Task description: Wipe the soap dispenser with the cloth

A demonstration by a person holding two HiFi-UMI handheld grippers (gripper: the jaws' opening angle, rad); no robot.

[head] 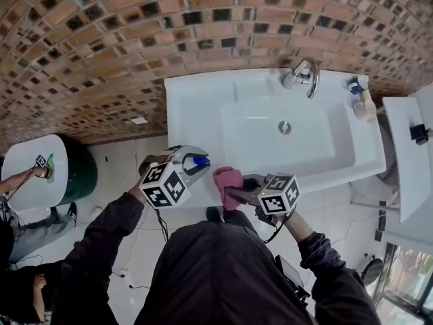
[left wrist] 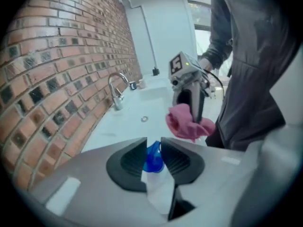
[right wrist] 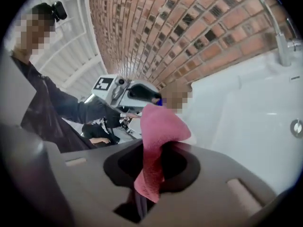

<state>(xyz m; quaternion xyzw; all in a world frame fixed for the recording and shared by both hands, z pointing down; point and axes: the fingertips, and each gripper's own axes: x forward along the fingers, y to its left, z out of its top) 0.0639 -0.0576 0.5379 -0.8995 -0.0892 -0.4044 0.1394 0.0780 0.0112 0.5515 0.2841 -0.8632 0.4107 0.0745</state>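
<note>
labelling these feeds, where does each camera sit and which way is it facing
Head view: on the person's head, steeply down at the sink; shows both arms, left gripper, right gripper.
Left gripper view: on the left gripper, along jaws shut on the soap dispenser, towards the tap; shows the torso.
Right gripper view: on the right gripper, along jaws shut on the cloth, towards the brick wall; shows a sleeve.
Shared: each gripper view shows the other gripper.

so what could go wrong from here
The left tool grips the soap dispenser with its pump at the tips; a wipe may twist it loose. It hangs above the front rim of the sink, so a slip could send it to the floor. The right tool holds only a fold of the cloth, which may pull out.
</note>
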